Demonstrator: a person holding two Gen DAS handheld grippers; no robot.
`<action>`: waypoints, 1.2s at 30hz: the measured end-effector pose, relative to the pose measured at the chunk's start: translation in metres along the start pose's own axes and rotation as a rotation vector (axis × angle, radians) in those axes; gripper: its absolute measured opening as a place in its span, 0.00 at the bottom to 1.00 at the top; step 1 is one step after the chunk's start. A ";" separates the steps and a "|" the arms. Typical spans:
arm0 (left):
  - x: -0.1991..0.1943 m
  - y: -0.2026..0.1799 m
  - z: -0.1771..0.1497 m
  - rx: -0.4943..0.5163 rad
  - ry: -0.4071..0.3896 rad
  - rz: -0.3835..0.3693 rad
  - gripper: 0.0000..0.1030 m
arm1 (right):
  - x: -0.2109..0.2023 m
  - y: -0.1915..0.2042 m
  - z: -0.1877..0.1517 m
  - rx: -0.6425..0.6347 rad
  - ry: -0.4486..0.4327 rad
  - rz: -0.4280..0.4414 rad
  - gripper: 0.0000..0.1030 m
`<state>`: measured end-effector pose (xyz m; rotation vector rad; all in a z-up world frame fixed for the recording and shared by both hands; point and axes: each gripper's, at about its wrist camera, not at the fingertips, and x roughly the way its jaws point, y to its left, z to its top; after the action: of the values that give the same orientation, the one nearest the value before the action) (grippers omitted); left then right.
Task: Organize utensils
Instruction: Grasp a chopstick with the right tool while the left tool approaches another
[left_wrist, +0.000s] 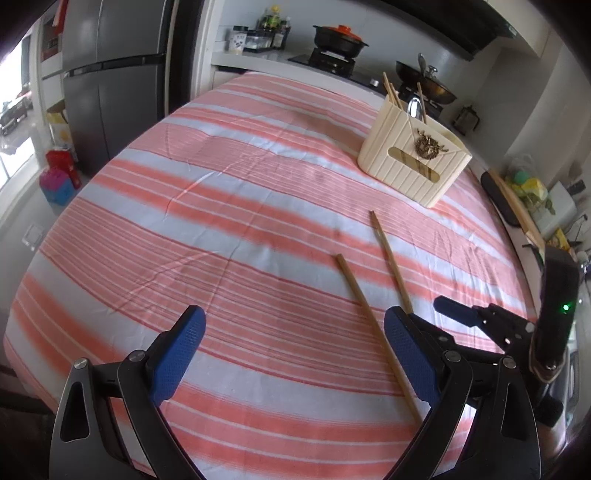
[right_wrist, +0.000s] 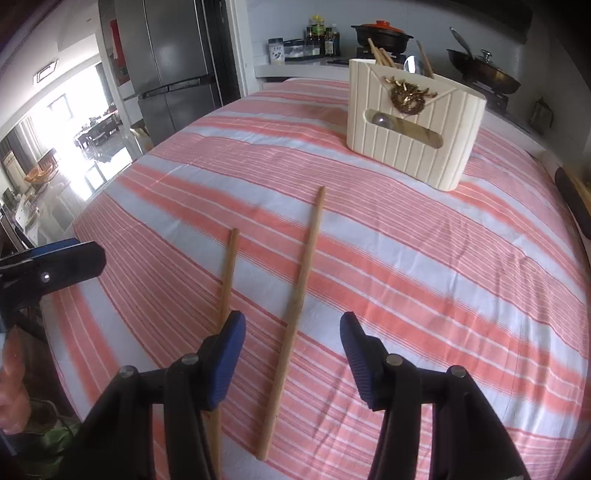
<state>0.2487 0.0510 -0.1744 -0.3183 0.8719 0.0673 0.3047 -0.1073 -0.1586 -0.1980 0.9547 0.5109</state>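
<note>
Two wooden chopsticks lie on the pink-striped tablecloth (right_wrist: 406, 258). One chopstick (right_wrist: 295, 306) lies lengthwise in the gap of my right gripper (right_wrist: 292, 319), which is open, its blue pads clear of the stick. The other chopstick (right_wrist: 229, 273) runs to its left, and its near end is hidden behind the left finger. My left gripper (left_wrist: 295, 317) is open over bare cloth, with that chopstick (left_wrist: 369, 317) just inside its right finger (left_wrist: 406, 350). The cream utensil holder (left_wrist: 413, 162) (right_wrist: 413, 129) stands farther back with several chopsticks and a spoon in it.
Behind the table are a counter with a stove, a black pot (left_wrist: 340, 38), a wok (left_wrist: 424, 83) and bottles. A grey fridge (left_wrist: 114, 81) stands at the back left. A black object (left_wrist: 498, 199) lies at the table's right edge. A person's hand (right_wrist: 11, 387) shows at the left.
</note>
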 end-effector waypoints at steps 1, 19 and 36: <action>-0.001 -0.001 -0.001 0.006 -0.002 0.002 0.95 | 0.007 0.002 0.003 -0.017 0.015 -0.007 0.53; 0.025 -0.043 -0.023 0.085 0.105 -0.045 0.95 | -0.023 -0.088 -0.057 0.275 -0.022 -0.250 0.07; 0.048 -0.085 -0.053 0.544 0.121 0.104 0.88 | -0.053 -0.109 -0.097 0.342 -0.027 -0.284 0.08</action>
<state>0.2562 -0.0496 -0.2220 0.2345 0.9893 -0.0941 0.2634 -0.2559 -0.1776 -0.0166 0.9538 0.0856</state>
